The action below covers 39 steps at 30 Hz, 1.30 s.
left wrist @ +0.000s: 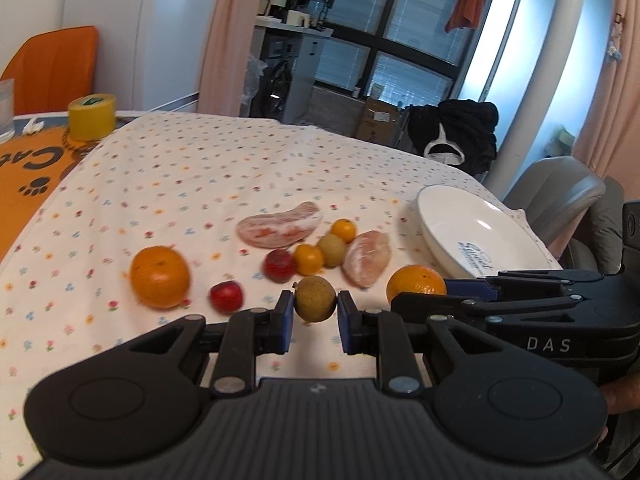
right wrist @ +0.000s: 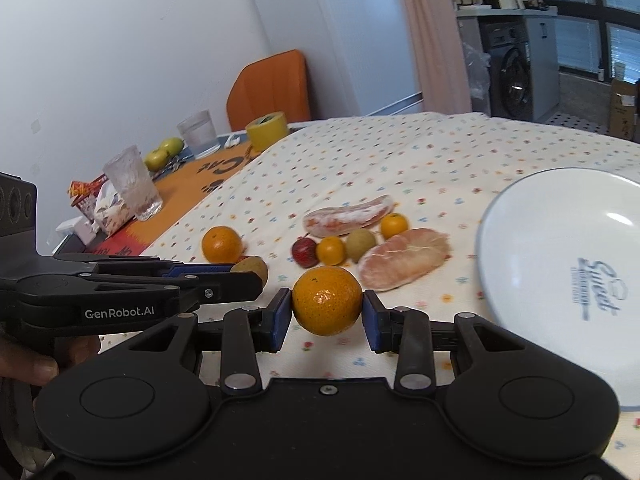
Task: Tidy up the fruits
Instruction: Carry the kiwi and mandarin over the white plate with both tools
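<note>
Left tool [left wrist: 316, 314] is seen clamped on a brownish-green round fruit [left wrist: 315, 298], which is pinched between the blue pads [left wrist: 285, 320] just above the flowered cloth [left wrist: 200, 168]. Right tool [right wrist: 327, 316] is seen clamped on an orange [right wrist: 327, 300], held the same way, with the pads pressed to its sides.

Loose fruit is noted on the cloth beyond both tools: a second orange [left wrist: 160, 276] to the left, a small red fruit [left wrist: 226, 297] near it, another red fruit [left wrist: 279, 265], two small orange fruits [left wrist: 308, 259] [left wrist: 344, 230] and a second brownish-green fruit [left wrist: 332, 250] clustered close together (some touching). Two peeled pinkish citrus segments are recorded: a long curved one [left wrist: 280, 225] behind the cluster, a thicker one [left wrist: 368, 257] to its right.

A white plate [right wrist: 560, 240] with printed lettering is seen at the right, on the cloth, bare of fruit. At the far left of the desk a yellow tape roll [right wrist: 267, 131], two glasses [right wrist: 134, 188] [right wrist: 199, 133] and two green apples [right wrist: 164, 152] are logged, well apart from the fruit group. An orange chair back [right wrist: 272, 88] is seen against the wall.
</note>
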Tool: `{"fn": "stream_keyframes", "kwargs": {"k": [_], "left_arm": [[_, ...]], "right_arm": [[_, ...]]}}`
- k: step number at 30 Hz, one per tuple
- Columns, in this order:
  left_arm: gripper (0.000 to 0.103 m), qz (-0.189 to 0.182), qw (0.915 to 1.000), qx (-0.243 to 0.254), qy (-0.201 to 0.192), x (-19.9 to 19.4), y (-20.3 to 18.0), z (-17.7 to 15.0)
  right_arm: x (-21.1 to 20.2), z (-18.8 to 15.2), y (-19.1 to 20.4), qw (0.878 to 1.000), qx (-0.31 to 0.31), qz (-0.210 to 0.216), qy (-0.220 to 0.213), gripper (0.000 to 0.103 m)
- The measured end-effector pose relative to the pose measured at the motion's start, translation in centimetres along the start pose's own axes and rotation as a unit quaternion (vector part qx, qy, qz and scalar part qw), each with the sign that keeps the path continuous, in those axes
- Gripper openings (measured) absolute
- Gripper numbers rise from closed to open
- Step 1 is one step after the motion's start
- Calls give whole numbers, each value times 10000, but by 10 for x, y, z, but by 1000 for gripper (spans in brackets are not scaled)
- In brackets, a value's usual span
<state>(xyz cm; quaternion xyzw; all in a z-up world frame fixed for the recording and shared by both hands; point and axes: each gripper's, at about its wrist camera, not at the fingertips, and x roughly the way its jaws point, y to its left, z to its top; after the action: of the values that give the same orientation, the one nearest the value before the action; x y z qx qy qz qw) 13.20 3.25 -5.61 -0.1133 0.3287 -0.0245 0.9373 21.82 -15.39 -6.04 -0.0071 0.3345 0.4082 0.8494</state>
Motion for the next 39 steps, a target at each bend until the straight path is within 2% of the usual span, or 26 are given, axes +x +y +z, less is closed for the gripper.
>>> {"fn": "stream_keyframes", "kwargs": {"k": [12,39], "left_arm": [[21,-223,9993,299,-51,9,-39,9],[21,-651,9943,841,-1,41,-112,20]], "right_arm": [[-37,-1,-28,9988,181,-275,-360,36],[-83,-22,-88,9918,619,-858,-717,36]]}}
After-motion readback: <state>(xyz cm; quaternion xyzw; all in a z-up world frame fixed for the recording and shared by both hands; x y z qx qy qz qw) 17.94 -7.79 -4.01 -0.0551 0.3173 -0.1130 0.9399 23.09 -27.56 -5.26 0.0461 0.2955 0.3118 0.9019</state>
